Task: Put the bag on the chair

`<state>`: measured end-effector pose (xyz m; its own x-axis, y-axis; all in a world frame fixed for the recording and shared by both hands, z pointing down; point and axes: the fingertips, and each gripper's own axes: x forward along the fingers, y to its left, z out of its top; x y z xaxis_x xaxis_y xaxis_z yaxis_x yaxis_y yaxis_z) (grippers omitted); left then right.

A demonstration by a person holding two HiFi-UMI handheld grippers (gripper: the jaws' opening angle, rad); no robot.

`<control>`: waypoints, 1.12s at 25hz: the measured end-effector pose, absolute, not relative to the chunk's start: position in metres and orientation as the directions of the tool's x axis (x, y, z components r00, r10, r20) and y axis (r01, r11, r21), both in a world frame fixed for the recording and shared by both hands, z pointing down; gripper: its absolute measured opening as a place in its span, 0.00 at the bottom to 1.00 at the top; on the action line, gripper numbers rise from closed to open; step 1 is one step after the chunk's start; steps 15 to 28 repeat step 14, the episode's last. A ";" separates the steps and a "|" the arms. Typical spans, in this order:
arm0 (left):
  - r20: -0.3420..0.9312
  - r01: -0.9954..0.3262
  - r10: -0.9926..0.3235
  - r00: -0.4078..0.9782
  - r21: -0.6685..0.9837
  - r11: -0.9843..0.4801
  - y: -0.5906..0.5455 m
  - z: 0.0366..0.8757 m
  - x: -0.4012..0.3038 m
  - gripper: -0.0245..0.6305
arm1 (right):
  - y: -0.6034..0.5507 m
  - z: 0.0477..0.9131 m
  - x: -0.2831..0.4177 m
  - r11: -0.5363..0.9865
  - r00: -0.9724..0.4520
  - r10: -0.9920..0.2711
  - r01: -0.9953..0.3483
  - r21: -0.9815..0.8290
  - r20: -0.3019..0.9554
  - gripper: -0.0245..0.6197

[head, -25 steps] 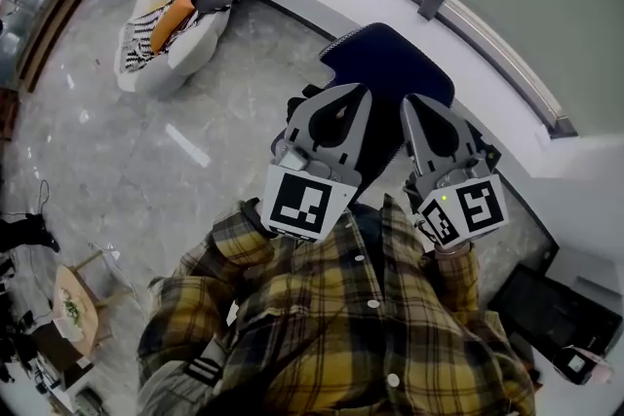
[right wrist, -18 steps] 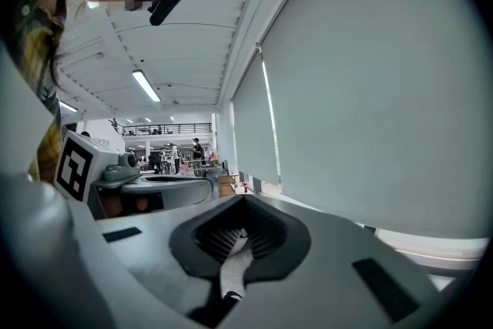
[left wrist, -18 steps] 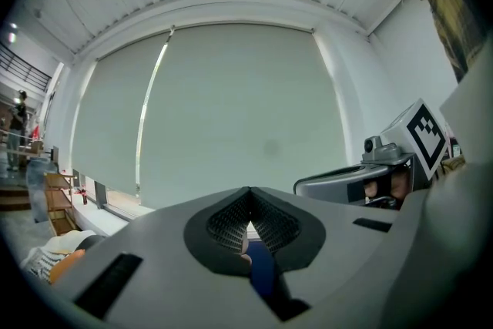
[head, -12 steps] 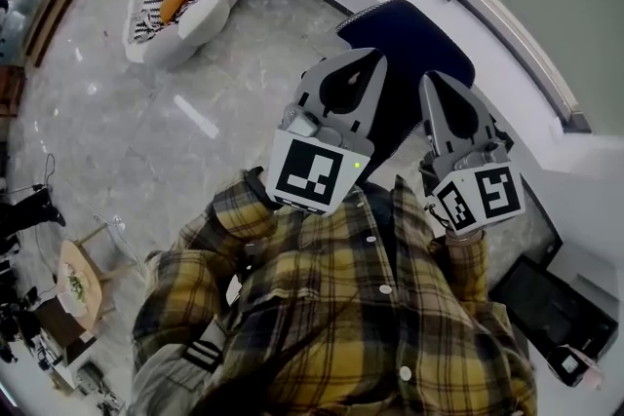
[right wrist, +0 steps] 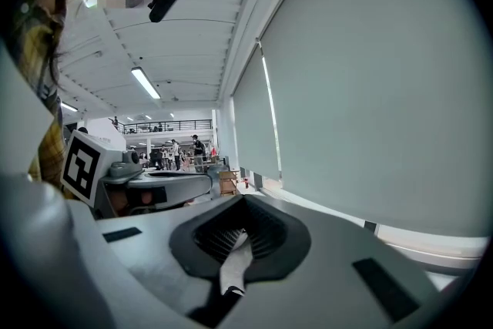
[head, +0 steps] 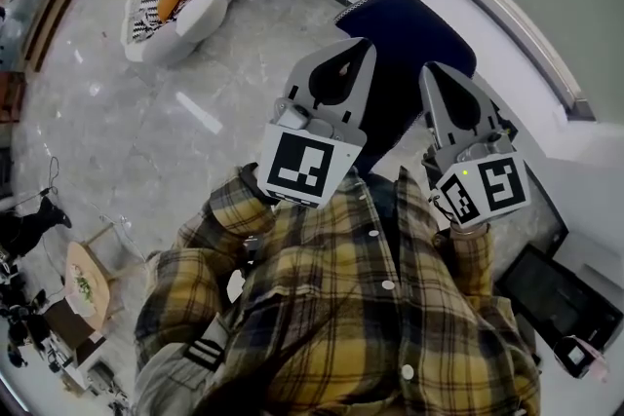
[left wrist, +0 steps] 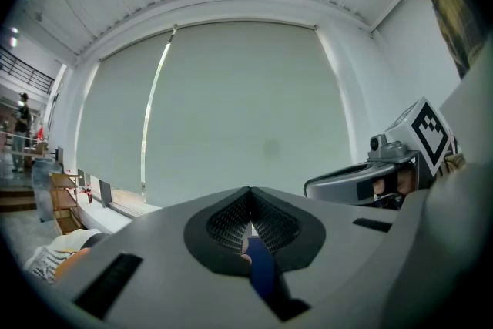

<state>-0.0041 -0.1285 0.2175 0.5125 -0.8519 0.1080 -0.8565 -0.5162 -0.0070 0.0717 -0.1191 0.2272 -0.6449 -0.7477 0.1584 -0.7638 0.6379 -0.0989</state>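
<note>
A dark blue chair (head: 414,24) stands on the floor by the white wall ledge, below and beyond both grippers. My left gripper (head: 359,49) is raised in front of the plaid shirt, jaws shut with nothing between them (left wrist: 249,196). My right gripper (head: 431,71) is level beside it, also shut and empty (right wrist: 242,203). Each shows in the other's view: the right gripper (left wrist: 370,177), the left gripper (right wrist: 154,182). Both gripper views look at a pale window blind. I cannot pick out a bag for certain.
A white lounge seat (head: 185,10) with an orange cushion and striped cloth sits at the far left on the grey marble floor (head: 146,132). A black flat object (head: 558,299) lies at the lower right. A small wooden stool (head: 83,283) stands at the lower left.
Both grippers stay shut and side by side. The left one has risen slightly, and the head view has shifted a little, so the chair sits higher and further right.
</note>
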 end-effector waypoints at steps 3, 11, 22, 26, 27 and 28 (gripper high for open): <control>0.113 -0.858 -0.853 0.510 -0.007 -0.514 -0.129 0.219 -0.003 0.07 | -0.117 0.228 0.072 0.643 -0.650 -0.742 -0.760 -0.099 0.164 0.06; 0.125 -0.852 -0.846 0.518 -0.013 -0.523 -0.127 0.225 0.005 0.07 | -0.115 0.232 0.073 0.651 -0.657 -0.734 -0.752 -0.098 0.172 0.06; 0.128 -0.850 -0.844 0.520 -0.017 -0.526 -0.125 0.224 0.006 0.07 | -0.114 0.232 0.073 0.650 -0.658 -0.733 -0.752 -0.108 0.172 0.06; 0.128 -0.850 -0.844 0.520 -0.017 -0.526 -0.125 0.224 0.006 0.07 | -0.114 0.232 0.073 0.650 -0.658 -0.733 -0.752 -0.108 0.172 0.06; 0.128 -0.850 -0.844 0.520 -0.017 -0.526 -0.125 0.224 0.006 0.07 | -0.114 0.232 0.073 0.650 -0.658 -0.733 -0.752 -0.108 0.172 0.06; 0.128 -0.850 -0.844 0.520 -0.017 -0.526 -0.125 0.224 0.006 0.07 | -0.114 0.232 0.073 0.650 -0.658 -0.733 -0.752 -0.108 0.172 0.06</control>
